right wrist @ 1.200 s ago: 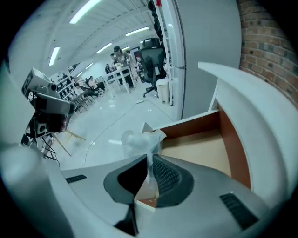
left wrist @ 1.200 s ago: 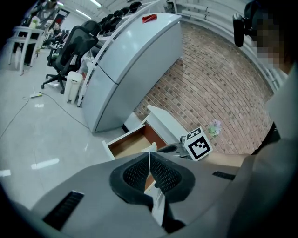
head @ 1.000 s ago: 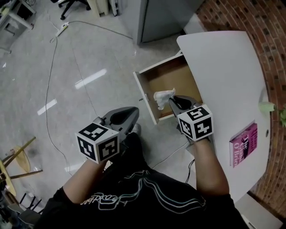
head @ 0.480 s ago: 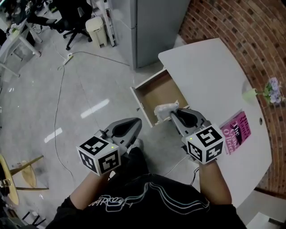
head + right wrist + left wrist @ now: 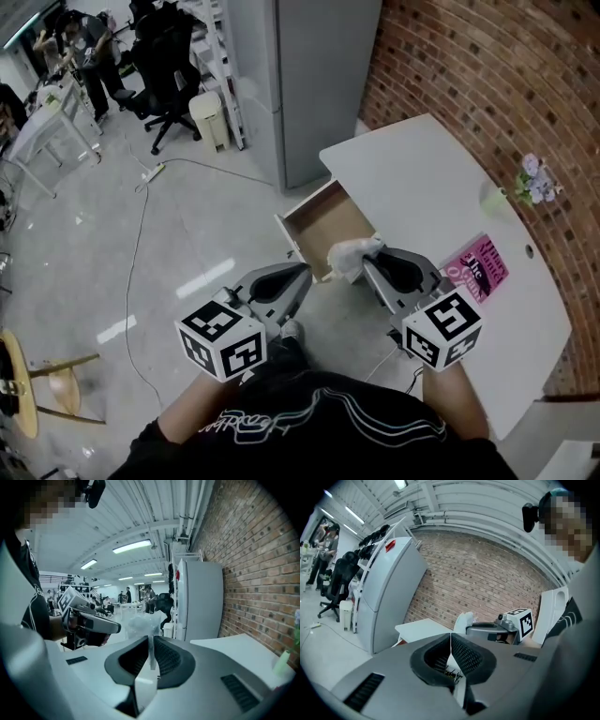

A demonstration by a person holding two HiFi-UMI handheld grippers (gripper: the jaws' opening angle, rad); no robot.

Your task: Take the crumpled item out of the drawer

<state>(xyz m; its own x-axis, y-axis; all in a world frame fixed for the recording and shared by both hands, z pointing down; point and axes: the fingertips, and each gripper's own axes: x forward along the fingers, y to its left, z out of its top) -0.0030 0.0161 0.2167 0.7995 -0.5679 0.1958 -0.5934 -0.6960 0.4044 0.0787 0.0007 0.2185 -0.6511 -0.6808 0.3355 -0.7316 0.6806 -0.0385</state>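
A crumpled white item point(image 5: 353, 257) hangs in the air above the front of the open drawer point(image 5: 327, 222), pinched at the tip of my right gripper point(image 5: 368, 265), which is shut on it. In the right gripper view the crumpled item point(image 5: 143, 626) sticks up between the closed jaws of my right gripper point(image 5: 151, 645). My left gripper point(image 5: 302, 278) floats beside it at the left, over the floor, shut with nothing between its jaws. The left gripper view shows my left gripper point(image 5: 450, 645) closed, with the crumpled item point(image 5: 464, 622) beyond it at the right gripper's tip.
The white table point(image 5: 441, 206) carries a pink book point(image 5: 476, 267) and a small vase of flowers point(image 5: 517, 186) near the brick wall point(image 5: 487, 84). A grey cabinet point(image 5: 300, 75) stands behind the drawer. A cable point(image 5: 141, 244) trails across the floor; office chairs point(image 5: 169, 66) and people are far back left.
The right gripper has lifted the crumpled item up and back out of the drawer toward me. The head view has tilted up, bringing in more of the room.
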